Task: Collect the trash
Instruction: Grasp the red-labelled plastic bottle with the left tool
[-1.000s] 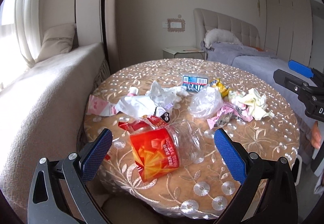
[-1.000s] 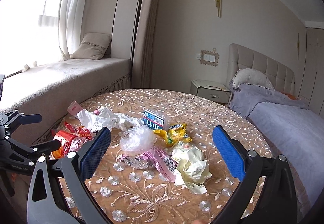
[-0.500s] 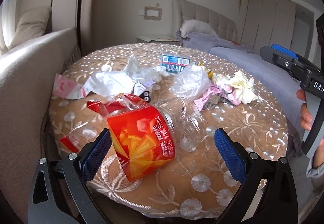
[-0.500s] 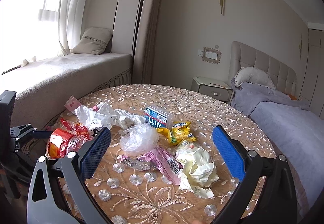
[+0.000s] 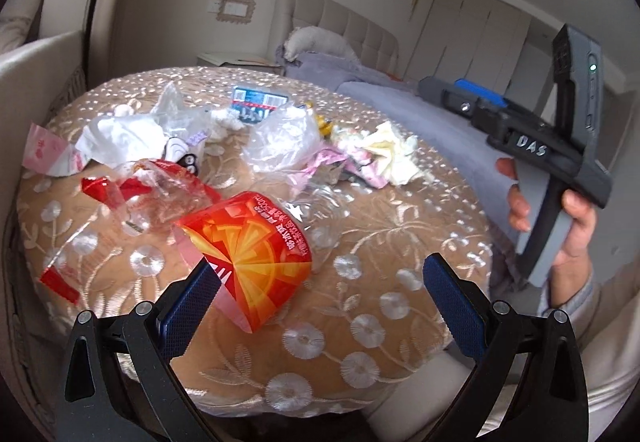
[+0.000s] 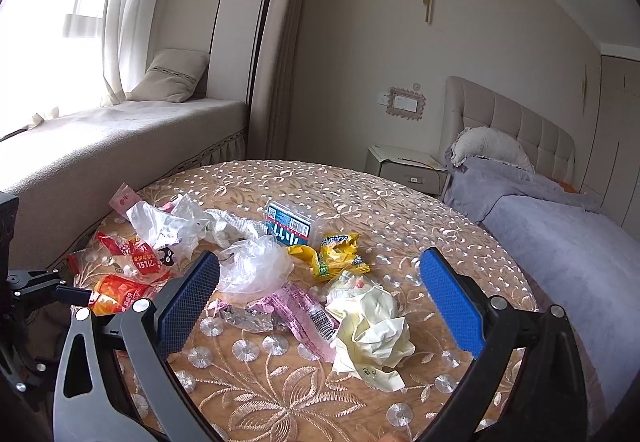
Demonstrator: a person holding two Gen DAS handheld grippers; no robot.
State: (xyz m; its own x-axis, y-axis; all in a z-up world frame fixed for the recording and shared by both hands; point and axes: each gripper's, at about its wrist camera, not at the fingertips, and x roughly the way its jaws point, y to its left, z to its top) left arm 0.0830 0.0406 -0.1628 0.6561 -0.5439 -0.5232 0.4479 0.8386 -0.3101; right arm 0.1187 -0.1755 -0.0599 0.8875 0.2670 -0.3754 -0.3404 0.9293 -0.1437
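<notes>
The plastic bottle (image 5: 256, 254) with its orange label lies on its side near the counter (image 5: 360, 314) edge, its label end just beside the left tool's (image 5: 320, 298) left finger, possibly touching. That tool is spread wide, gripping nothing. Behind lie a clear bag (image 6: 256, 270), pink wrapper (image 6: 308, 316), yellow wrapper (image 6: 336, 254) and crumpled paper (image 6: 372, 334). The right tool (image 6: 320, 302) hovers released over them.
</notes>
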